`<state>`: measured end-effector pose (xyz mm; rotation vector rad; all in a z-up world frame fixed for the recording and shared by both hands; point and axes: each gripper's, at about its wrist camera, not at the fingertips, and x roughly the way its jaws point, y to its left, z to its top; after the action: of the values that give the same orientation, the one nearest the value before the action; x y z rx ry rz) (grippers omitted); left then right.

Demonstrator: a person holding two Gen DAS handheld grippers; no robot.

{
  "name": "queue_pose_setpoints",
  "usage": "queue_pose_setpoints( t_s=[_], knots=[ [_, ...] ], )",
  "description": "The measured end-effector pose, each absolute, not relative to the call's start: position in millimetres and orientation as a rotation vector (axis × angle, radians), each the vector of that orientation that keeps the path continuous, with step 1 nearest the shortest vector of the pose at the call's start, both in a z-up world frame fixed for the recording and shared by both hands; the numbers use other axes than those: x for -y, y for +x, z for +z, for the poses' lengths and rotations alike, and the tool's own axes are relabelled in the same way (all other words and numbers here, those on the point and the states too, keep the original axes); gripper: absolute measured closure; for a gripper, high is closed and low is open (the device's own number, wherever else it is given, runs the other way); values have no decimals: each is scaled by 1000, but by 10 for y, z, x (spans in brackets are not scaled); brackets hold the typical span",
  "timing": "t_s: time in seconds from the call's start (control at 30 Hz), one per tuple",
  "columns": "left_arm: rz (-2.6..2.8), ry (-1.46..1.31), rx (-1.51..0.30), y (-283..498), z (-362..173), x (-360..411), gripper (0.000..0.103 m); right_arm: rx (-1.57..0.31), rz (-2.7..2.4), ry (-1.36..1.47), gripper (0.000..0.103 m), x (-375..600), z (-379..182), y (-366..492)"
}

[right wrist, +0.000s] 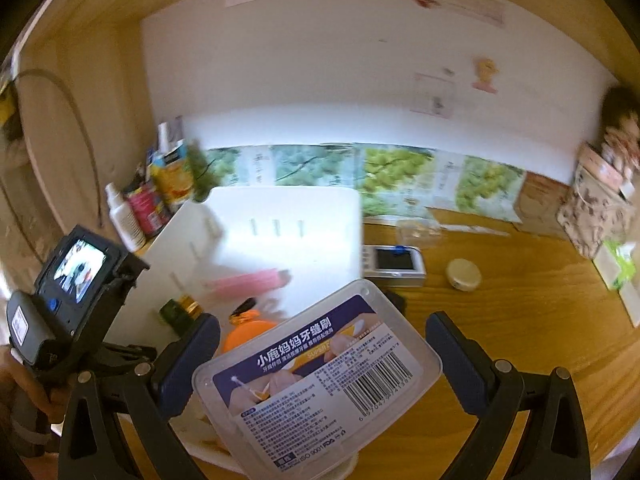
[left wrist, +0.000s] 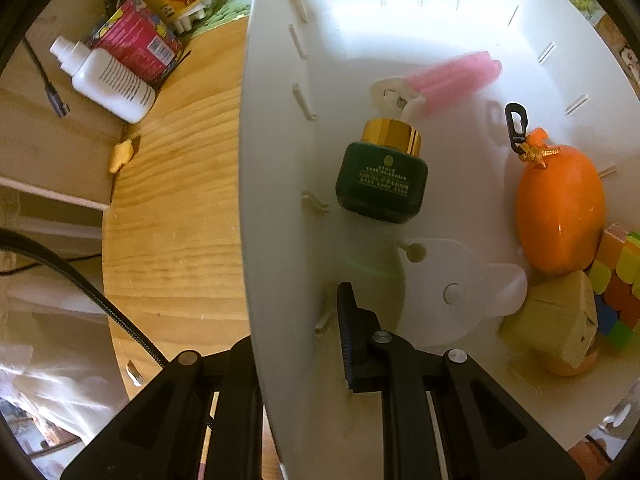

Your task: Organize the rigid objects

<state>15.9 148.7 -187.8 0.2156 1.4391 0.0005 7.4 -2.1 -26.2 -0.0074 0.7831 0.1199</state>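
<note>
Floss-pick box (right wrist: 316,384), bottom cut off, sits between right tool (right wrist: 320,360) fingers; left tool (left wrist: 304,344) grips bin wall (left wrist: 276,240).

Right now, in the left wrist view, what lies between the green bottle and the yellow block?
A flat white plastic piece on the bin floor lies between the green bottle and the yellow block.

White bin (left wrist: 280,200): fills the right of the left wrist view, tall wall cutting down the centre, slotted sides.
Green bottle (left wrist: 382,184): centre of frame, lying on the bin floor, gold collar and white pump pointing up-frame.
Pink item (left wrist: 456,76): upper centre, blurred, just behind the pump.
Orange egg-shaped ornament (left wrist: 560,208): right side, black clip and gold bow on top.
Colourful cube (left wrist: 618,280): right edge, touching the ornament.
Clear plastic box (right wrist: 316,380): lower centre of the right wrist view, tilted, label and barcode facing up.
</note>
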Motion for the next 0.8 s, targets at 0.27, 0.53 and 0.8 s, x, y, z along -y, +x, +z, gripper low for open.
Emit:
queue_pose_setpoints(
  t_s=[0.27,0.53,0.8],
  knots=[
    [-2,160,-1441,-37,-1881,-1595,87,-798,200,-107,0,-292,-294,112],
    [3,155,-1442,-118,-1859,-1615,85,-844,223,-131,0,-387,-372,124],
    [14,156,-1456,-116,-1856,-1611,85,-844,221,-111,0,-340,-383,150]
  ],
)
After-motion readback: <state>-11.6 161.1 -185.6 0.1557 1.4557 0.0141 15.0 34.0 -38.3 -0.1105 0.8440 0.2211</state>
